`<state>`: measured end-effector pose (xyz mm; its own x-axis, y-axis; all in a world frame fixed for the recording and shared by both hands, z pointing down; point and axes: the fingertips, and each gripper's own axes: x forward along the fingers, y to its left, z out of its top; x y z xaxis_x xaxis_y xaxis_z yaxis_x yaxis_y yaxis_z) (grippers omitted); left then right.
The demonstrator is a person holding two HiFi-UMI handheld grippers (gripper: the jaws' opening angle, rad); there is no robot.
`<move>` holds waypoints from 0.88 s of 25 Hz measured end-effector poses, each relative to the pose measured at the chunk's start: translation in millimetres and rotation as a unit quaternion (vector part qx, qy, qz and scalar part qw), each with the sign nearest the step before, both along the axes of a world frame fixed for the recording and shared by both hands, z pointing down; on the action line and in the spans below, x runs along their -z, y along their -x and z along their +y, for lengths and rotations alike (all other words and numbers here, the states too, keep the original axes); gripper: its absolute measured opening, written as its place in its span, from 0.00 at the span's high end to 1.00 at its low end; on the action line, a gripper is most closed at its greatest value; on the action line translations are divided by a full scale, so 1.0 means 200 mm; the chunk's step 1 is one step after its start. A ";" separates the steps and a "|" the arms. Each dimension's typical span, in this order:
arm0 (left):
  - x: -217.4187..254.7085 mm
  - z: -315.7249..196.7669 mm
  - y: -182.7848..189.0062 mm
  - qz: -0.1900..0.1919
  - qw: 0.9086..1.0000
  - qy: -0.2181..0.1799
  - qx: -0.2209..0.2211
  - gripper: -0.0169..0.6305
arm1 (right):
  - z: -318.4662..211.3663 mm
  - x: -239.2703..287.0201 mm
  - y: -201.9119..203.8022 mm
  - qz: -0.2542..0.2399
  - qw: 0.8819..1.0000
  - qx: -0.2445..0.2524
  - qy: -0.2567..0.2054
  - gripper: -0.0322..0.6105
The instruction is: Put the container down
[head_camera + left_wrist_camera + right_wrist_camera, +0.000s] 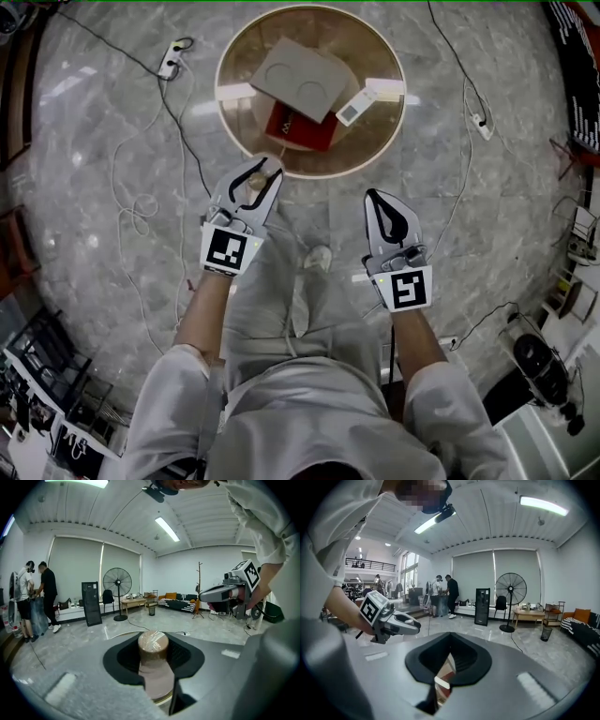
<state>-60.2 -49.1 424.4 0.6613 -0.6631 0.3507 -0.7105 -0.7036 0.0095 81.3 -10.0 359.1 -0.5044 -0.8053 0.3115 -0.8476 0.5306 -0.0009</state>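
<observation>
A small brown cylindrical container with a clear-wrapped top sits between the jaws of my left gripper, which is shut on it and held in the air just short of the round wooden table. In the left gripper view the container stands upright between the pads. My right gripper hovers to the right at about the same height, shut and holding nothing. It also shows at the right of the left gripper view, as the right gripper.
On the table lie a grey box, a red box and a small white device. Cables and power strips trail over the marble floor. Two people and a standing fan are across the room.
</observation>
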 end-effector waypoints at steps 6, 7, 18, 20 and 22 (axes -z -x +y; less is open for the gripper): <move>-0.24 -0.09 0.02 0.000 1.000 0.009 -0.007 0.79 | -0.10 -0.23 0.05 0.001 1.000 -0.001 0.013 0.94; -0.28 -0.10 0.02 -0.001 1.000 0.011 -0.009 0.79 | -0.11 -0.27 0.06 0.001 1.000 0.000 0.015 0.94; -0.73 -0.17 0.03 -0.015 0.999 0.024 -0.038 0.79 | -0.19 -0.70 0.16 0.017 1.000 0.011 0.022 0.94; -0.80 -0.19 0.02 -0.015 0.999 0.026 -0.041 0.79 | -0.20 -0.76 0.18 0.010 0.999 0.004 0.031 0.94; -0.86 -0.20 0.01 -0.017 0.998 0.024 -0.048 0.79 | -0.21 -0.82 0.19 0.007 0.999 0.001 0.036 0.94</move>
